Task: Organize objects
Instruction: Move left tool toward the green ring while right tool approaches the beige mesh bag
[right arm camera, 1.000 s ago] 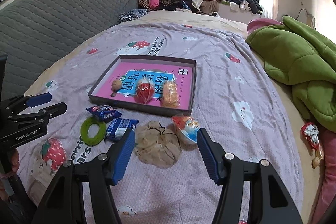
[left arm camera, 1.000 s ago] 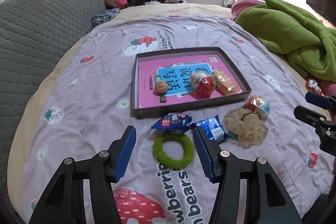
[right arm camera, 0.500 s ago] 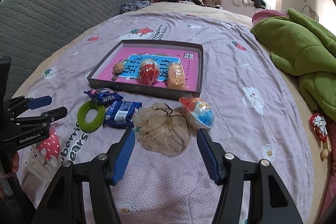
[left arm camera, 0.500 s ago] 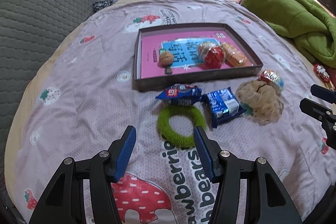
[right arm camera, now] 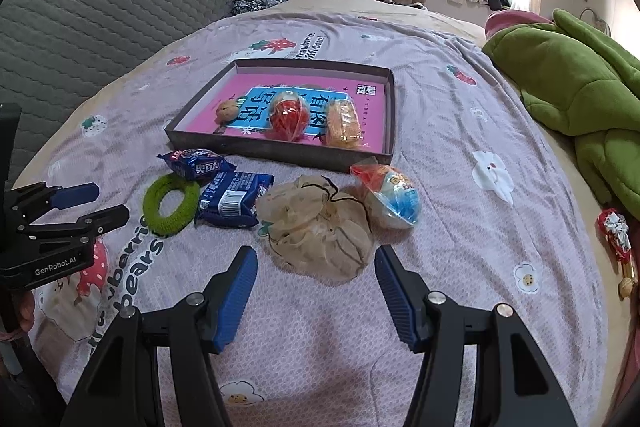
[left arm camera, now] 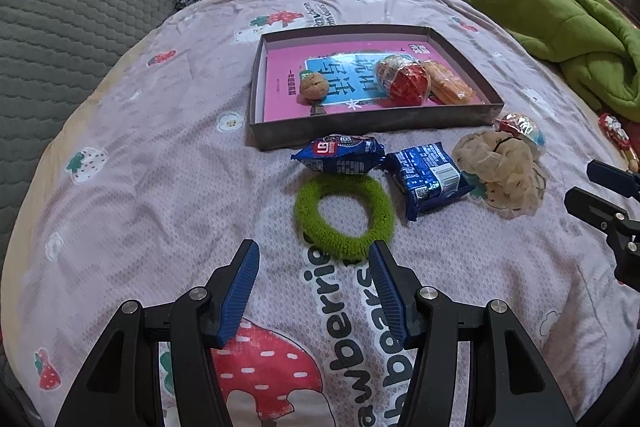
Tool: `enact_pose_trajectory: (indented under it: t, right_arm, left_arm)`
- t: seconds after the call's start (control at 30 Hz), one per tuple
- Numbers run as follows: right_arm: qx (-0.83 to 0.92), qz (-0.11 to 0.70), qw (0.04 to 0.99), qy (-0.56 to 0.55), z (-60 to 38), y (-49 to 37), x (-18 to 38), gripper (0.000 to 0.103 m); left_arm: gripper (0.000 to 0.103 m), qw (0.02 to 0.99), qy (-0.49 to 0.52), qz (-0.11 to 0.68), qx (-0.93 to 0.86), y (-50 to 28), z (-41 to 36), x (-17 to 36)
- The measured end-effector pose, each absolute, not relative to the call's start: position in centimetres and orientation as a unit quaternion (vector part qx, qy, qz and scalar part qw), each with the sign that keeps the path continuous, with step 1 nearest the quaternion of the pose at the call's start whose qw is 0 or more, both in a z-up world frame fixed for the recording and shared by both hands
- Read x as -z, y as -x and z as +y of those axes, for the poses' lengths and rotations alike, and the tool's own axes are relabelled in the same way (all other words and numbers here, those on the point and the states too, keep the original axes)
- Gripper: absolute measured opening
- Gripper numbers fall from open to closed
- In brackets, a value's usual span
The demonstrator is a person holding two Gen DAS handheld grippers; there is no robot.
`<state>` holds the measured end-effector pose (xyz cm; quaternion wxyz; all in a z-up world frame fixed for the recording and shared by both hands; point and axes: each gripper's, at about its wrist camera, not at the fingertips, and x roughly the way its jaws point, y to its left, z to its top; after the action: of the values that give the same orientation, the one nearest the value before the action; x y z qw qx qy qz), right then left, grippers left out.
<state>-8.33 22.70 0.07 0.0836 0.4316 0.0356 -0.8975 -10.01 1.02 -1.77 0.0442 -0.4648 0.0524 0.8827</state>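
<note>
Both grippers — left gripper (left arm camera: 314, 259), right gripper (right arm camera: 316, 263) — hang released, empty, over bare bedspread (left arm camera: 160, 187) short of the tray (left arm camera: 372, 125) wall.

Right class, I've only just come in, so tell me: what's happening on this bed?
A person holds two grippers over a bedspread, tidying small things into a shallow box. The left gripper is open, just short of a green ring. The right gripper is open before a beige pouch. Neither holds anything. Three wrapped snacks and a walnut lie in the box; two blue packets and a wrapped ball wait outside.
</note>
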Motion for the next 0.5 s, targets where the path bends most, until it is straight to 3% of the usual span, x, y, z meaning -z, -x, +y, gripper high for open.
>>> enact_pose_trajectory:
  t: [0.5]
  right_arm:
    - [0.897, 0.055, 0.084, -0.431, 21.6, 7.9, 0.8, 0.061]
  left_arm:
    - [0.059, 0.049, 0.475, 0.043, -0.878, 9.7, 0.9, 2.6]
